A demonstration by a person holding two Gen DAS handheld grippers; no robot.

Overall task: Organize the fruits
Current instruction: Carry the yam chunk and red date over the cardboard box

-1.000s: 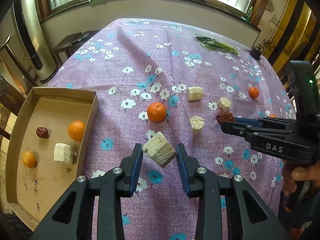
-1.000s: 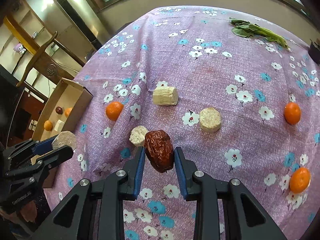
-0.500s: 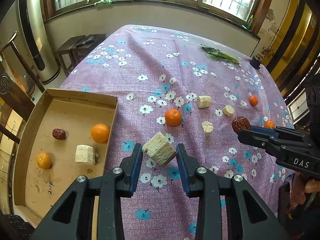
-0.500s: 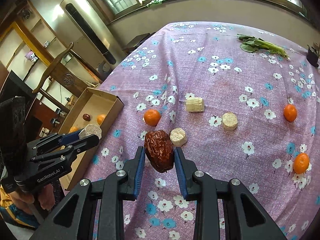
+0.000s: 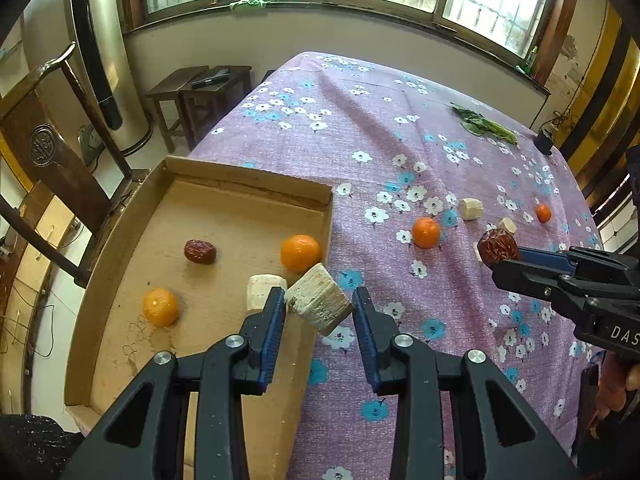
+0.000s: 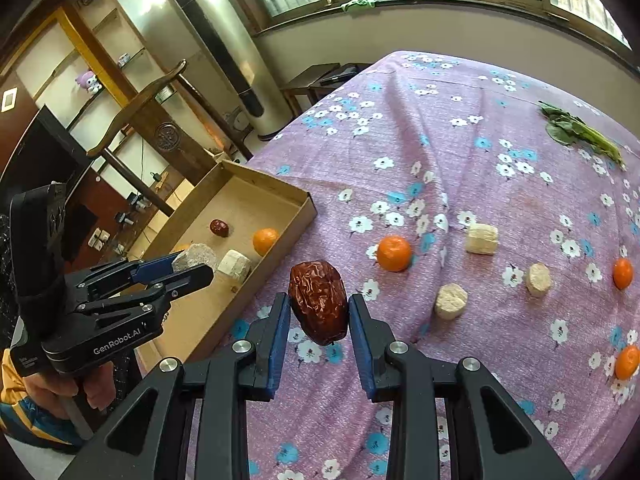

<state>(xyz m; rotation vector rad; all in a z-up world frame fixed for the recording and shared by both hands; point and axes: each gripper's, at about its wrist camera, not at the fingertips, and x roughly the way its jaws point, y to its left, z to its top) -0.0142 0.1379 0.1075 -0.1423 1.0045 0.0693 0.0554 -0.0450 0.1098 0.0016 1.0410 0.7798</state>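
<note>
My left gripper [image 5: 320, 312] is shut on a pale chunk of fruit [image 5: 320, 304] and holds it over the right edge of the cardboard tray [image 5: 240, 176]. The tray holds a red date [image 5: 199, 251], two oranges [image 5: 300, 253] [image 5: 161, 307] and a pale chunk [image 5: 262, 291]. My right gripper [image 6: 319, 314] is shut on a wrinkled red date [image 6: 319, 301], above the purple floral cloth right of the tray [image 6: 264, 178]. On the cloth lie an orange [image 6: 394, 253] and pale chunks [image 6: 451, 301] [image 6: 482, 239] [image 6: 538, 279].
Two more oranges [image 6: 623, 273] [image 6: 627, 362] lie at the cloth's right side. Green leaves [image 6: 576, 132] lie at the far right. A wooden chair [image 5: 60, 152] and a tall air conditioner [image 5: 100, 52] stand left of the table.
Both grippers have moved left toward the tray with their loads. The left one's chunk now hangs over the tray's right edge. The table items have not moved.
</note>
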